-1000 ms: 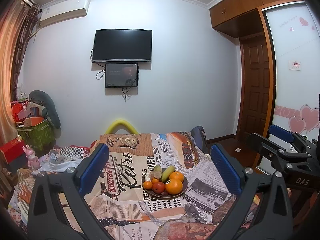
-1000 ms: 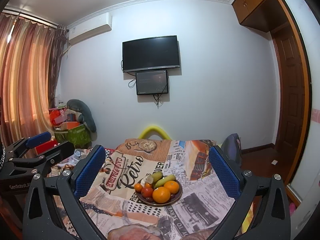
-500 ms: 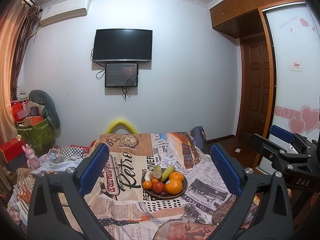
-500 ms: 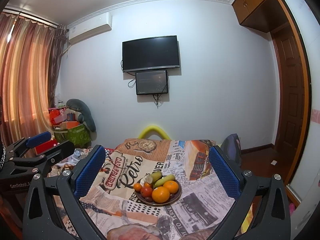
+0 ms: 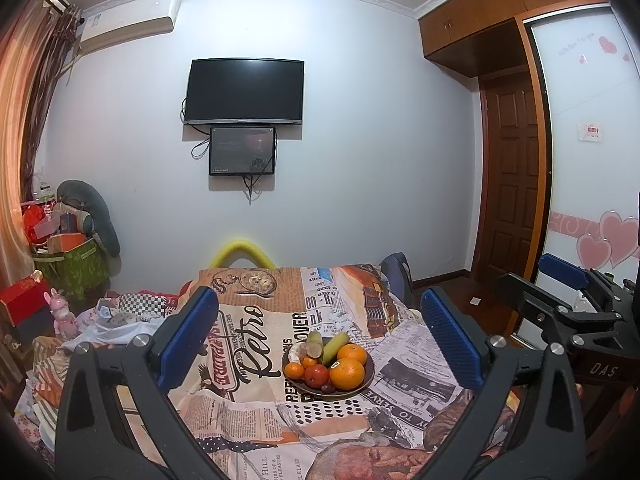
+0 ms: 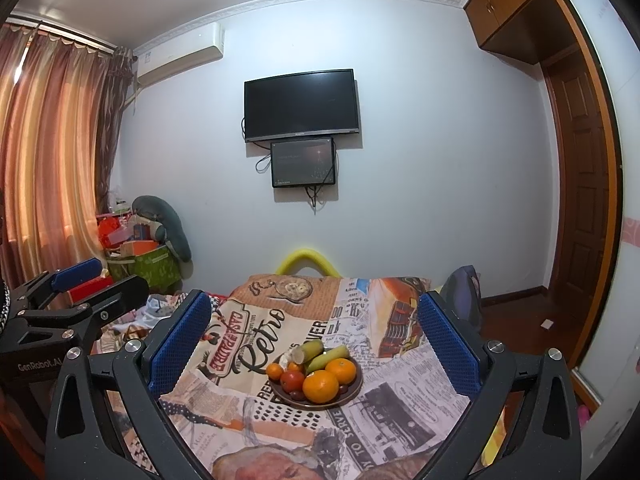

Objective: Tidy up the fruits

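A dark round plate point(image 5: 366, 380) point(image 6: 352, 397) stands in the middle of a table covered with a newspaper-print cloth point(image 5: 248, 360) point(image 6: 240, 352). It holds two large oranges point(image 5: 346, 373) point(image 6: 320, 386), small mandarins point(image 5: 294, 370), a red tomato-like fruit point(image 5: 316, 375) point(image 6: 292, 380), green-yellow bananas point(image 5: 335, 347) point(image 6: 329, 356) and dark grapes. My left gripper point(image 5: 320, 320) is open and empty, well short of the plate. My right gripper point(image 6: 314, 316) is open and empty, also short of it. Each gripper shows at the edge of the other's view.
A yellow chair back point(image 5: 242, 252) stands behind the table's far edge, and a blue backpack point(image 5: 396, 276) at its far right. Clutter, boxes and a green bag point(image 5: 72, 268) fill the left corner. A wooden door point(image 5: 512, 184) is at the right.
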